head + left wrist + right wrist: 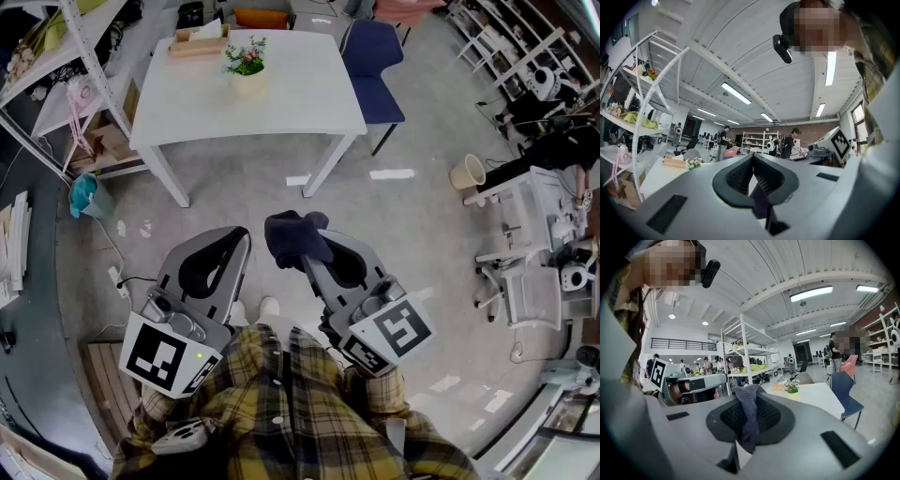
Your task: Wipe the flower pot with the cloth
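- My plaid shirt [281,412] fills the bottom of the head view. Just above it are the two marker cubes, and the grippers reach out from there over the grey floor.
- The cloth [292,239] is dark, soft and limp, and I judge it light. It sits bunched at the middle of the frame, and a fold of it flops over the jaw tips.
- My right gripper [314,246] has its jaws clamped on that cloth. The right gripper view shows the cloth pinched between the ribbed pads and hanging down.
- My left gripper [232,246] has its jaws together with nothing between them.
- The flower pot [247,80] stands on the white surface [309,112] at the upper middle of the frame, well apart from both jaws. A wooden tissue box [197,42] is near it.
- The pot looks small and pale, with a spray of flowers on top. I judge it light and stiff, probably smooth, and likely to slide or tip under a push.
- I would steady it low on its wall with the left jaws and wipe gently, keeping off the flowers.
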The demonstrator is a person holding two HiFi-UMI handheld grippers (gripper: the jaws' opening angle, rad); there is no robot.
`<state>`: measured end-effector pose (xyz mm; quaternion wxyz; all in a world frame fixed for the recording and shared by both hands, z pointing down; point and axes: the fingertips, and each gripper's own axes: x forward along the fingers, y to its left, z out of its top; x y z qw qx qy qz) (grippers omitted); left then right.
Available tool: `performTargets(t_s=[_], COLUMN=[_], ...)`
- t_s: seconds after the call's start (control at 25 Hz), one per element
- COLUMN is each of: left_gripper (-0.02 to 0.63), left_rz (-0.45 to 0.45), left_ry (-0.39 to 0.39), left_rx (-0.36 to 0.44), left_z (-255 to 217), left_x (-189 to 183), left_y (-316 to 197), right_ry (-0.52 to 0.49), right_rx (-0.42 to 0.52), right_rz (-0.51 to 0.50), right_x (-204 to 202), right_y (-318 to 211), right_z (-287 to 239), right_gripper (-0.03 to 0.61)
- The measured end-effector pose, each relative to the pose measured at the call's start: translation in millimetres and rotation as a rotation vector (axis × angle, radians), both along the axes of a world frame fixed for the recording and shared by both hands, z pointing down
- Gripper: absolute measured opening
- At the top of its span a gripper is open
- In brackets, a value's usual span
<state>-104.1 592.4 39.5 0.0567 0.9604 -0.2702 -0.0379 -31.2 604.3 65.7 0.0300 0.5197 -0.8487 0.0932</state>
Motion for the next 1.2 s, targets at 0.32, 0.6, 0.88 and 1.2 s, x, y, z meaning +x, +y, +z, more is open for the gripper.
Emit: performTargets(t_s=[0.32, 0.6, 0.88, 1.2], left_gripper=[0.009, 0.009, 0.009, 0.009], left_rz=[-0.01, -0.029, -0.058, -0.078], left_ry=[0.002, 0.005, -0.011, -0.033], left_rx=[0.001, 0.008, 0.013, 0.0], left_z=[-2, -1, 6, 12], left_x=[15, 30, 45, 53], left_y=[-2, -6, -1, -17], right_ry=[-0.003, -0.002, -0.015, -0.036], right_rx=[0.005, 0.007, 0.008, -0.005], right_rz=[0.019, 0.022, 0.011, 0.007], right_x=[22, 48, 68, 80], right_y=[3, 3, 9, -6], right_z=[-4, -3, 5, 11], right_gripper=[0.015, 0.015, 0.015, 0.015])
